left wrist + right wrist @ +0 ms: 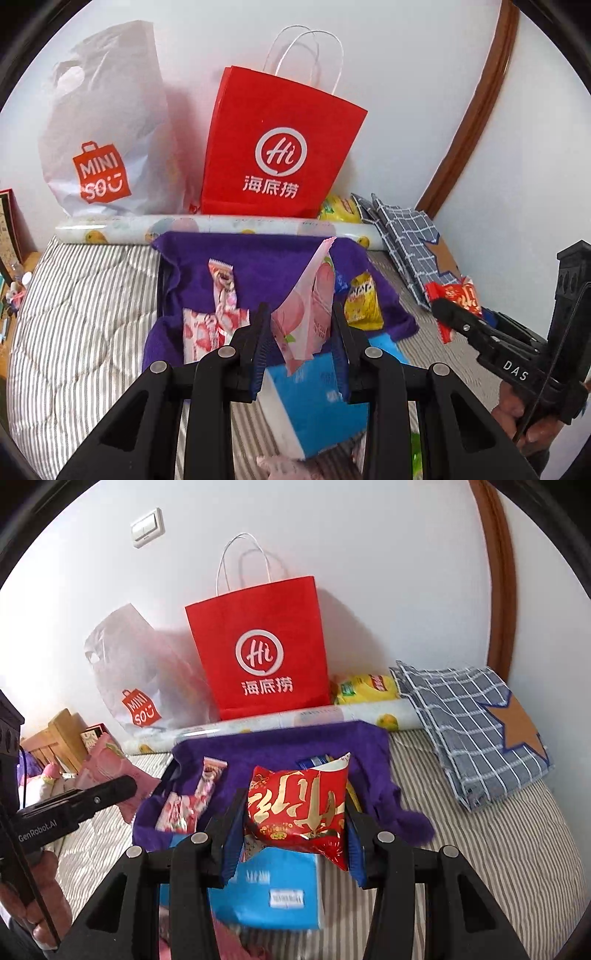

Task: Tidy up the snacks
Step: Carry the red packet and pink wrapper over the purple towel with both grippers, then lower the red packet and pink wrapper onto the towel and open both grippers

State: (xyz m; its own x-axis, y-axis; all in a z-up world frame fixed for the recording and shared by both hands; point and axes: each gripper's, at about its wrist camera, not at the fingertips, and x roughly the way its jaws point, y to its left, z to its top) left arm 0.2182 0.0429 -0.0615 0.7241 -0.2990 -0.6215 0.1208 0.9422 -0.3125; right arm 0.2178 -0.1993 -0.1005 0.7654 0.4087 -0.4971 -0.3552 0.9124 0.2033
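My left gripper [301,325] is shut on a pink peach snack packet [306,314], held above a purple cloth-lined tray [266,266]. Pink strawberry packets [210,325] and a yellow packet [364,301] lie in that tray. My right gripper [295,812] is shut on a puffy red packet with gold lettering [299,806], above the same tray [280,746]. In the right wrist view the left gripper [125,786] shows at the left with its pink packet [110,764]. The right gripper [439,306] and its red packet [458,295] appear at the right of the left wrist view.
A blue tissue box [314,402] lies just under both grippers on the striped bedding [81,314]. A red paper bag [280,147], a white plastic bag [107,129], a rolled sheet [221,227] and a checked cloth [472,731] line the wall. A hand [29,897] grips the left tool.
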